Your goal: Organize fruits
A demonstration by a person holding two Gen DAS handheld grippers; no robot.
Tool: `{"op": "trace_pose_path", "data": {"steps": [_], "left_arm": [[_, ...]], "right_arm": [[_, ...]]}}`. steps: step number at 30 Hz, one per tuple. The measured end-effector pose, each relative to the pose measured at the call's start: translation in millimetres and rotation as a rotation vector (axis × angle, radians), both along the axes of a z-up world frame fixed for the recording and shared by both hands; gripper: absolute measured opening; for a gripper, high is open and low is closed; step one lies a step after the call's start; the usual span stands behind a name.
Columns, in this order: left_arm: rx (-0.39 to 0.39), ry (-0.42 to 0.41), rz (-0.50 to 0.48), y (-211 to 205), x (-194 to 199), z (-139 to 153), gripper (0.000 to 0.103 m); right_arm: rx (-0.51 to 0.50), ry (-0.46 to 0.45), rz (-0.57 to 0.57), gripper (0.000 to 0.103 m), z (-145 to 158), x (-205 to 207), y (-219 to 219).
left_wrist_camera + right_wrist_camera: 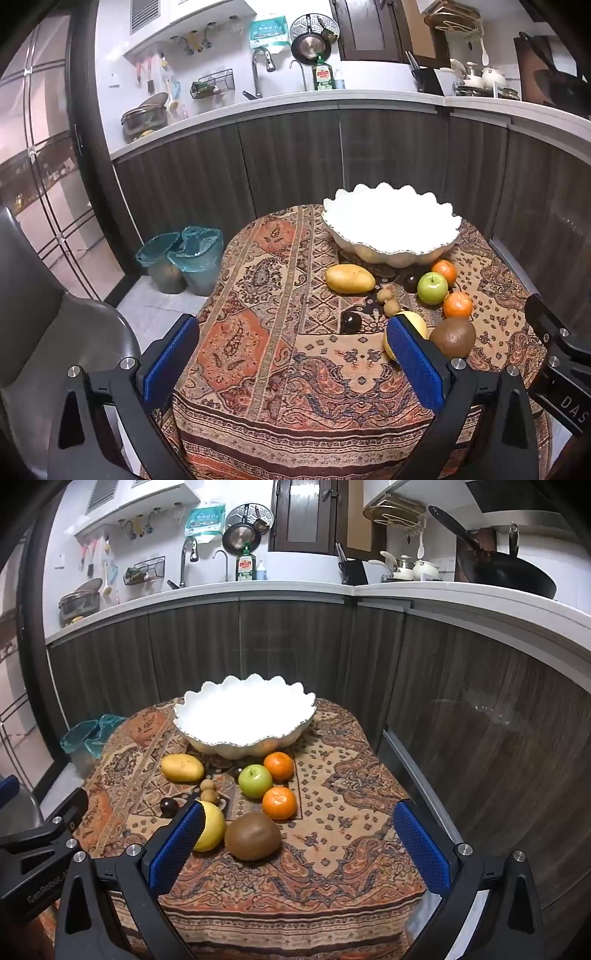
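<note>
A white scalloped bowl stands at the far end of the patterned table, nothing visible inside it. In front of it lie a mango, a green apple, two oranges, a kiwi, a yellow lemon, two small brown longans and dark plums. My left gripper is open and empty above the table's near left. My right gripper is open and empty, its jaws either side of the kiwi from behind.
The table carries a patterned orange-brown cloth. Dark cabinets and a white counter run behind it. Two bins with teal bags stand on the floor at left. A grey chair is near my left gripper.
</note>
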State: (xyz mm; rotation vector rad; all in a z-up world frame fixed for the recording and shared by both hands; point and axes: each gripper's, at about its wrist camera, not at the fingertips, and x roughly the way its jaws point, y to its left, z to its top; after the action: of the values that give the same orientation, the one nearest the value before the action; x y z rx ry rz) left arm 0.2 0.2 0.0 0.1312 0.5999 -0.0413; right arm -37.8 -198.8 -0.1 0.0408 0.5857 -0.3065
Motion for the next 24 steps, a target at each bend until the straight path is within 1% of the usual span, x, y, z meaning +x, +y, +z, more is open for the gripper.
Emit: {"op": "trace_pose_path", "data": {"steps": [4,5,6,7,11,12,13,24], "left_arm": [[0.003,-0.003,-0.002,1,-1,1,0.103],[0.006,-0.015,-0.003,0,-4,4,0.103],[0.005,-0.009,-0.006,-2,-2,9,0.103],[0.003,-0.01,-0.008,-2,-4,11,0.103],[0.002,-0.006,-0.01,3,-4,17,0.103],[0.0,-0.005,-0.012,3,-2,15,0.103],[0.001,-0.006,-0.015,3,-2,11,0.103],[0.002,-0.015,-0.016,1,0,7,0.103]], "right_arm": [[0.013,-0.014,-0.007,0.103,-1,-3,-4],[0.013,-0.013,-0.009,0.103,-2,-3,-5],[0.012,-0.011,-0.012,0.103,-2,-3,-6],[0.011,-0.015,-0.014,0.103,3,-4,-3],[0.012,-0.025,-0.014,0.103,8,-1,3],[0.011,-0.026,-0.015,0.103,10,0,7],[0.021,-0.034,-0.013,0.103,8,-3,1],[0.029,-0.047,-0.025,0.103,8,-5,-3]]}}
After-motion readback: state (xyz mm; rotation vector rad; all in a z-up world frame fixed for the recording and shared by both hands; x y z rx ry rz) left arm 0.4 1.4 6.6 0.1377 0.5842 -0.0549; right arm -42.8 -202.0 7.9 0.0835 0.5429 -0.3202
